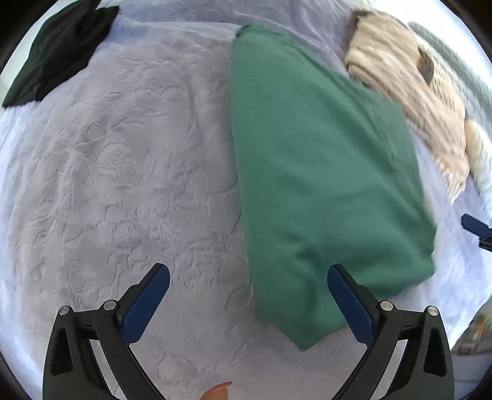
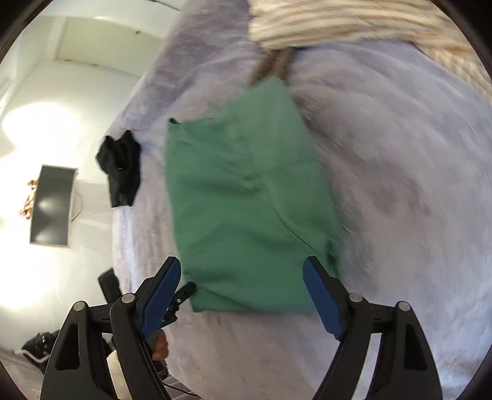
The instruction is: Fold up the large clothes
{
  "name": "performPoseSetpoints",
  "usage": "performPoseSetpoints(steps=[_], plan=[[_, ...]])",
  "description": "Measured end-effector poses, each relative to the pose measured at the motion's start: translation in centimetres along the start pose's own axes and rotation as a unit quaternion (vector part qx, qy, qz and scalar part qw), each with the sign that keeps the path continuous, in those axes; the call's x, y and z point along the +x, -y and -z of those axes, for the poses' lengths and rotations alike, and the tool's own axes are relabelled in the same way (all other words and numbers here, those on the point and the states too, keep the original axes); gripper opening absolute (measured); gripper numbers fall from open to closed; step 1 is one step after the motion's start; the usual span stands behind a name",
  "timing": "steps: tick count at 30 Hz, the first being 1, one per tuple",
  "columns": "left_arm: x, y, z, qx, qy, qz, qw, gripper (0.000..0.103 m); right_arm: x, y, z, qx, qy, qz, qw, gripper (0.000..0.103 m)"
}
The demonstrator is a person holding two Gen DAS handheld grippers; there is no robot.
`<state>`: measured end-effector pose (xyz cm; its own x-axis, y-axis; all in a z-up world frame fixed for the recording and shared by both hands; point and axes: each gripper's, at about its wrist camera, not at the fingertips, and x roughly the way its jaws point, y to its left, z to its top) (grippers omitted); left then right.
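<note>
Left wrist view: left gripper [image 1: 248,303] has its jaws spread wide, nothing between them, hovering over the pale lilac bedspread [image 1: 123,172]. Green garment [image 1: 316,172] lies folded into a long slab on the bedspread, running from the far side down toward the near edge; its near end sits between the two fingertips in the picture, not pinched. Beige knit garment [image 1: 409,89] lies just beyond the green one toward the far right edge, edges meeting or overlapping, can't tell which. Black garment [image 1: 58,52] bunched at the far left corner, well apart from the green one. Blue pad of the right gripper [image 1: 475,226] pokes in at the right edge.

Right wrist view, motion-blurred: right gripper [image 2: 241,297] jaws also wide apart, empty, above the green garment's [image 2: 246,203] near end. Black garment [image 2: 121,169] at the bedspread's [image 2: 399,184] left edge, beside the green one. Beige knit garment [image 2: 338,24] at the far edge. Left gripper [image 2: 181,297] partly visible behind the left finger.
</note>
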<state>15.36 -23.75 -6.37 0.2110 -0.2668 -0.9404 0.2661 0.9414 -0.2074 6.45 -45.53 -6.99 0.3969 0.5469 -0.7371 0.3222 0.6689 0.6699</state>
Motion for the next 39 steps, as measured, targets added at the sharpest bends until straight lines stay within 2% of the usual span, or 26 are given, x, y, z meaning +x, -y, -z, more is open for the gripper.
performPoseSetpoints(steps=[3, 6, 10, 12, 15, 18, 20, 23, 27, 28, 29, 30, 31, 32, 36, 39], plan=[[-0.3, -0.6, -1.4, -0.011, 0.008, 0.017, 0.9998, 0.103, 0.1, -1.2, -2.0, -0.022, -0.006, -0.020, 1.000, 0.087], [0.0, -0.8, -2.9, -0.020, 0.022, 0.014, 0.9995, 0.103, 1.2, -1.0, -4.3, -0.038, -0.014, -0.010, 0.999, 0.088], [1.8, -1.1, -5.1, -0.026, 0.021, 0.042, 0.9986, 0.103, 3.7, 2.4, -7.2, -0.007, -0.022, 0.000, 1.000, 0.088], [3.3, -1.3, -5.9, -0.031, 0.007, 0.072, 0.9969, 0.103, 5.2, 4.6, -8.3, 0.015, -0.026, -0.005, 1.000, 0.088], [5.2, -1.1, -6.5, -0.036, -0.013, 0.108, 0.9934, 0.103, 7.6, 8.2, -9.4, 0.056, -0.038, -0.029, 0.997, 0.088], [6.8, -0.5, -6.5, -0.042, -0.031, 0.137, 0.9892, 0.103, 9.8, 9.7, -10.0, 0.066, -0.047, -0.061, 0.995, 0.089], [7.8, 0.3, -6.6, -0.036, -0.043, 0.151, 0.9869, 0.103, 10.8, 9.6, -10.5, 0.054, -0.048, -0.087, 0.994, 0.089], [8.6, 1.6, -6.5, -0.021, -0.046, 0.151, 0.9873, 0.103, 12.1, 8.3, -11.6, 0.031, -0.050, -0.121, 0.991, 0.088], [9.0, 1.6, -6.8, -0.026, -0.056, 0.160, 0.9852, 0.103, 13.8, 8.0, -12.9, 0.045, -0.051, -0.121, 0.990, 0.088], [8.8, 1.6, -6.8, -0.026, -0.053, 0.159, 0.9855, 0.097, 14.0, 8.4, -13.0, 0.058, -0.051, -0.119, 0.990, 0.084], [8.1, 1.0, -6.4, -0.024, -0.045, 0.156, 0.9864, 0.088, 14.2, 8.5, -13.1, 0.069, -0.049, -0.113, 0.990, 0.065], [7.6, 1.0, -6.3, -0.020, -0.038, 0.152, 0.9875, 0.083, 14.2, 8.5, -13.0, 0.071, -0.049, -0.115, 0.990, 0.051], [7.0, 1.0, -6.2, -0.015, -0.028, 0.153, 0.9877, 0.074, 14.1, 8.5, -12.9, 0.073, -0.050, -0.128, 0.988, 0.034], [6.4, 0.9, -6.0, -0.012, -0.021, 0.157, 0.9874, 0.065, 14.0, 8.4, -12.6, 0.077, -0.049, -0.133, 0.987, 0.029], [3.7, 0.3, -5.8, -0.007, -0.002, 0.182, 0.9833, 0.047, 12.3, 7.2, -11.6, 0.078, -0.030, -0.180, 0.980, 0.024], [1.2, 0.4, -5.3, 0.002, 0.011, 0.198, 0.9802, 0.046, 10.8, 5.4, -10.7, 0.072, -0.022, -0.212, 0.974, 0.024]])
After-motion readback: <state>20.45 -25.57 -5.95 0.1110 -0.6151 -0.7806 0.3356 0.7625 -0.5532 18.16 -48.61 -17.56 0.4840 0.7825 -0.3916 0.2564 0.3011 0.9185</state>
